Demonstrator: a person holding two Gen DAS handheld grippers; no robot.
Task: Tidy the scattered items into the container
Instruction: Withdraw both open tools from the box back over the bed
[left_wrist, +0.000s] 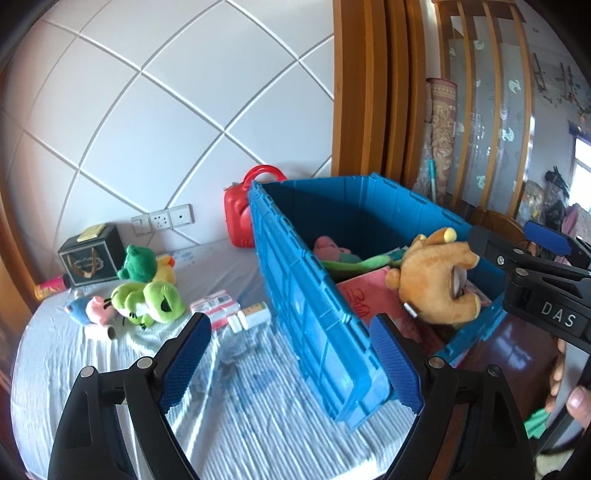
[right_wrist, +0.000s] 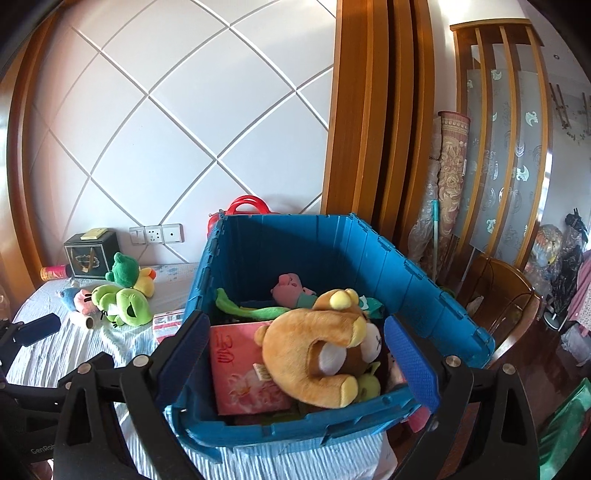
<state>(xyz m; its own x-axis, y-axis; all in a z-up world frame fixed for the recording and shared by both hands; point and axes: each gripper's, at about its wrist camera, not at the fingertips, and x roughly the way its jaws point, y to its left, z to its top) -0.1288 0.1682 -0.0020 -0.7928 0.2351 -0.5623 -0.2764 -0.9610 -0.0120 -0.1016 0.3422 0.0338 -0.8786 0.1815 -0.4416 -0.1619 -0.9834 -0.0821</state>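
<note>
Partly done: bear (right_wrist: 317, 347) etc. in crate (right_wrist: 424, 295); frogs (left_wrist: 147, 295), boxes (left_wrist: 214, 308) left. Both grippers (left_wrist: 291, 358) (right_wrist: 295, 365) wide open, empty.

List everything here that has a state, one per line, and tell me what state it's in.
blue crate: open, part filled
brown bear plush: in the crate, on top, released
pink book: flat inside the crate
green frog plush: lying out on the bed
left gripper: open, empty
right gripper: open, empty
</note>
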